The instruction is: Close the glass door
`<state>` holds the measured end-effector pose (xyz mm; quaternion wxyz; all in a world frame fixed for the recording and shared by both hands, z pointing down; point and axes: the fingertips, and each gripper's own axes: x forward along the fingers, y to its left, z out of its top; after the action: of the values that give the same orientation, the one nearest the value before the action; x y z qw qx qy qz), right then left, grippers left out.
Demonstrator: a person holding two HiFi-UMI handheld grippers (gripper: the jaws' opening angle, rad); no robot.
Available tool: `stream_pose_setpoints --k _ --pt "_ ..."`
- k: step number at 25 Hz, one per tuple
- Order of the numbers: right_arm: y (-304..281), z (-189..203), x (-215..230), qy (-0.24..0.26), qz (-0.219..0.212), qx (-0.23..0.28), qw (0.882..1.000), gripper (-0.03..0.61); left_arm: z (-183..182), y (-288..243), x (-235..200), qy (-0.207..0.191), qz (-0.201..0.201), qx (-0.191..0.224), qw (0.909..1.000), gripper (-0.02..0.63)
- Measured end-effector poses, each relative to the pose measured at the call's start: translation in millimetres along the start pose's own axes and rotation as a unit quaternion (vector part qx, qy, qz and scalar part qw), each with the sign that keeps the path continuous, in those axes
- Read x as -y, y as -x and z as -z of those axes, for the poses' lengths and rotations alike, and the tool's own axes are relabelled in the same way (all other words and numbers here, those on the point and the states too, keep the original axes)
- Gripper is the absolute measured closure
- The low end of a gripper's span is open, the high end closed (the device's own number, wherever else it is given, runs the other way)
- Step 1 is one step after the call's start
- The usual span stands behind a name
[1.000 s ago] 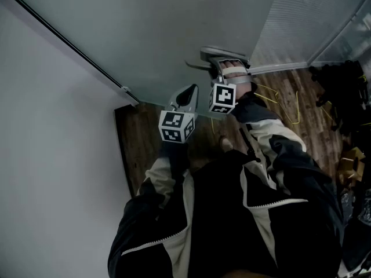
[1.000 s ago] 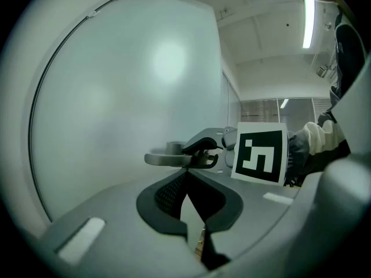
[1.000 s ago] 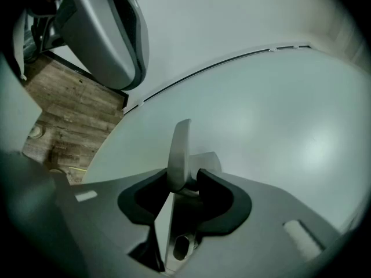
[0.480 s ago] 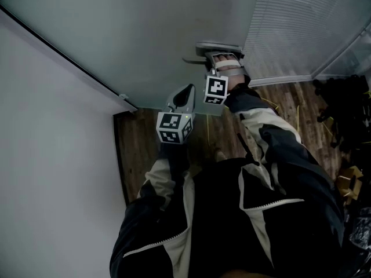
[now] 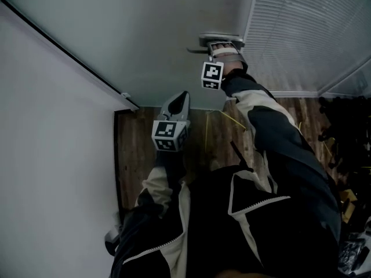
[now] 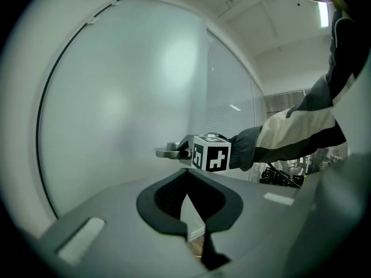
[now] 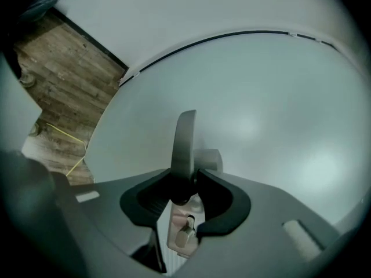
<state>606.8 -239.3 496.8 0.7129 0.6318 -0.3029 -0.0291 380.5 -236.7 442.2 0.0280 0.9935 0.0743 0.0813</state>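
Observation:
The frosted glass door (image 5: 145, 33) fills the upper head view, with its metal lever handle (image 5: 220, 41) at top centre. My right gripper (image 5: 223, 50) reaches out to that handle. In the right gripper view the lever (image 7: 184, 149) runs between the jaws of the right gripper (image 7: 185, 181), which are closing with both pads against it. My left gripper (image 5: 181, 100) hangs lower and nearer to me, just short of the glass, shut and holding nothing. From the left gripper (image 6: 186, 172) I see the handle (image 6: 168, 152) and the right gripper's marker cube (image 6: 210, 153) ahead.
A white wall (image 5: 52, 155) with a dark frame line (image 5: 64, 51) borders the door on the left. A glass panel with blinds (image 5: 307, 33) stands to the right. Below lie wood floor (image 5: 139, 149) and dark clutter (image 5: 348, 132) at the right. The door's edge latch (image 7: 184, 233) shows under the jaws.
The right gripper has travelled with the handle up and away from me, and the door has swung with it. The blinds panel now fills more of the right. The left gripper shifted slightly.

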Motion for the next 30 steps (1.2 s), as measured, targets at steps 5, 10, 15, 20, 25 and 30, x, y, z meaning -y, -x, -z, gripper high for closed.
stream_pose_setpoints --k 5,10,15,20,25,30 --pt "-39.5 5.9 16.3 0.015 -0.004 -0.006 1.0 0.457 -6.0 1.2 -5.6 0.001 -0.025 0.005 0.9997 0.607" --pt "-76.2 10.1 29.8 0.01 -0.013 -0.006 1.0 0.457 -0.4 8.4 -14.1 -0.001 -0.051 -0.002 0.9987 0.607" --pt "-98.8 12.7 37.1 0.004 -0.021 -0.008 1.0 0.456 9.5 20.1 -29.2 0.007 -0.079 -0.012 0.9968 0.607" --pt "-114.3 15.9 45.0 0.007 -0.026 -0.005 1.0 0.456 7.2 20.8 -38.7 0.008 -0.096 -0.013 0.9953 0.607" --pt "-120.6 16.6 50.8 0.003 -0.023 -0.002 1.0 0.457 9.0 19.6 -38.2 0.008 -0.098 -0.016 0.995 0.607" --pt "-125.1 13.2 44.8 0.006 -0.021 0.0 1.0 0.475 15.5 20.4 -38.3 0.009 -0.097 -0.02 0.995 0.607"
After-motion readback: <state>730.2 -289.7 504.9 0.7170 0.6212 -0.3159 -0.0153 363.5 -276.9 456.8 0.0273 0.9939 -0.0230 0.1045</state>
